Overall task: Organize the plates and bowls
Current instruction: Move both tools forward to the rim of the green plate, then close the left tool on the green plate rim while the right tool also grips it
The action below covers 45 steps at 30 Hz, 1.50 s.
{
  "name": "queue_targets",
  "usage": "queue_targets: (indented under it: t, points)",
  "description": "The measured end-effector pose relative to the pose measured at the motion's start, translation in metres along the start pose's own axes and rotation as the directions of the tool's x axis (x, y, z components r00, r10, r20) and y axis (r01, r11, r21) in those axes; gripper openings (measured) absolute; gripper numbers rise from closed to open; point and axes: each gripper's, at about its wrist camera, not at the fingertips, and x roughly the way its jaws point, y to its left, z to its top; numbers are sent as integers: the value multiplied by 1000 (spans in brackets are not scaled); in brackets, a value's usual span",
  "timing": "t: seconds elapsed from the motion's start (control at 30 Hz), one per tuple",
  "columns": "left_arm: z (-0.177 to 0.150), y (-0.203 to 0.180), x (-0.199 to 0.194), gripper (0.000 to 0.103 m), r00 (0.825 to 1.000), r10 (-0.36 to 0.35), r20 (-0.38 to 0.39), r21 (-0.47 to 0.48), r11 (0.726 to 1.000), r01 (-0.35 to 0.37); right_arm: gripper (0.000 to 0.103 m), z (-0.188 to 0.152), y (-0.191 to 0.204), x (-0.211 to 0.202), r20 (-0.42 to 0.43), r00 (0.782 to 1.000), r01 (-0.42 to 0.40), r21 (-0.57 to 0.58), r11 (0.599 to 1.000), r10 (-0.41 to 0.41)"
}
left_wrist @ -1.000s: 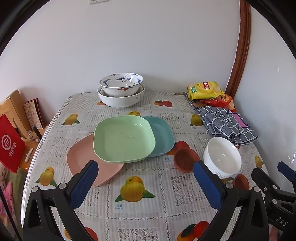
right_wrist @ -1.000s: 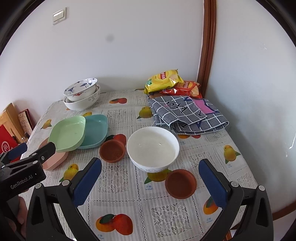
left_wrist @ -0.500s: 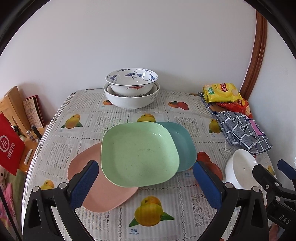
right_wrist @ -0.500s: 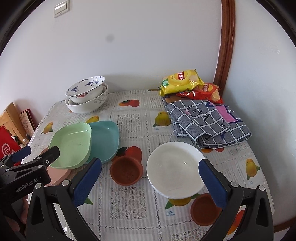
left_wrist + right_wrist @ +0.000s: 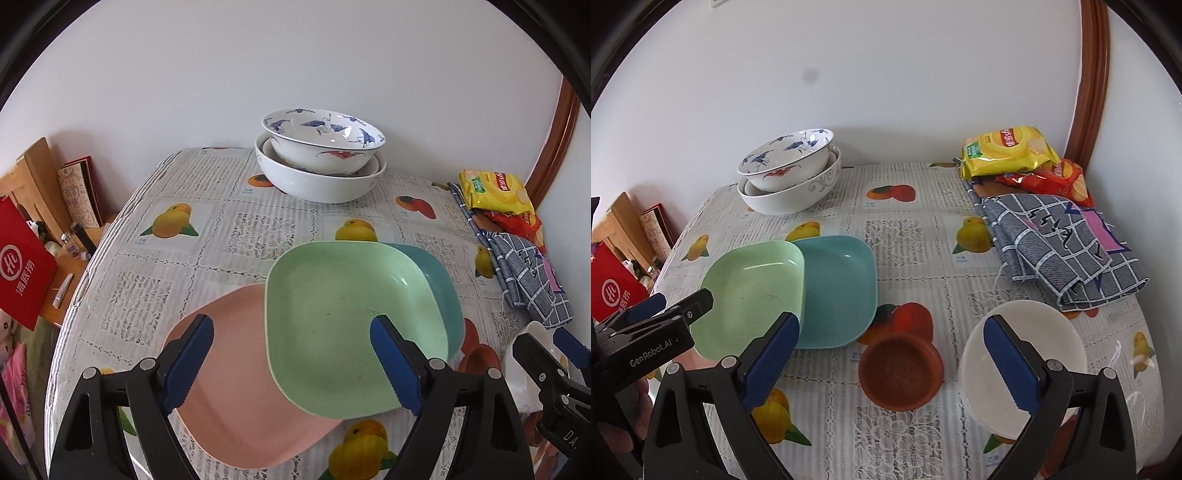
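At the far left, off the tabletop (image 5: 236, 229), a red bag (image 5: 22, 266) and a wooden board (image 5: 37, 173) lean by the wall. The left hand-held gripper (image 5: 291, 363) hangs above the overlapping plates with its jaws closing yet apart and touching nothing; below it, the pink plate (image 5: 236, 406) lies lowest, the green plate (image 5: 343, 325) rests partly on it, and the teal plate (image 5: 439, 280) shows from under the green one's right side. Behind them near the wall, a blue-patterned bowl (image 5: 321, 136) sits nested in a white bowl (image 5: 321, 181). Further right, the right hand-held gripper (image 5: 888, 360), likewise closing while wide and empty, hovers over a brown clay dish (image 5: 901, 373), with a plain white bowl (image 5: 1023, 358) under its right finger. At the right edge lie a checked cloth (image 5: 1063, 243) and snack bags (image 5: 1008, 151).
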Motion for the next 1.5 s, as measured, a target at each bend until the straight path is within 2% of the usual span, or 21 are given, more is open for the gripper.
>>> queue_targets:
  t: [0.07,0.2,0.47,0.67,0.73,0.87,0.97,1.2,1.5]
  points:
    - [3,5,7,82,1000,6,-6,-6,1000,-7,93,1,6,6,-4,1000,-12,-8,1000,12]
    - [6,8,20,71,1000,11,-14,0,1000,-11,87,3,17,19,-20,999,-28,-10,1000,27]
    - [10,8,43,61,999,0,-46,9,1000,0,79,5,33,43,-54,995,-82,-7,997,81]
    - [11,16,55,56,998,-25,-53,-25,999,23,65,5,47,64,-84,993,-85,-56,995,80]
    - [12,17,57,55,998,-30,-52,-29,999,28,57,4,49,70,-97,991,-94,-57,994,88]
    - [10,17,62,51,997,-51,-55,-40,998,49,51,1,54,78,-107,990,-104,-68,992,97]
    - [8,16,65,44,997,-60,-56,-44,997,57,48,0,58,83,-115,988,-110,-81,991,100]
    - [6,11,62,22,993,-104,-50,-44,994,102,16,-1,63,88,-125,985,-132,-93,987,120]
    - [6,12,53,15,991,-124,-41,-61,991,122,13,0,58,74,-98,989,-117,-92,989,108]
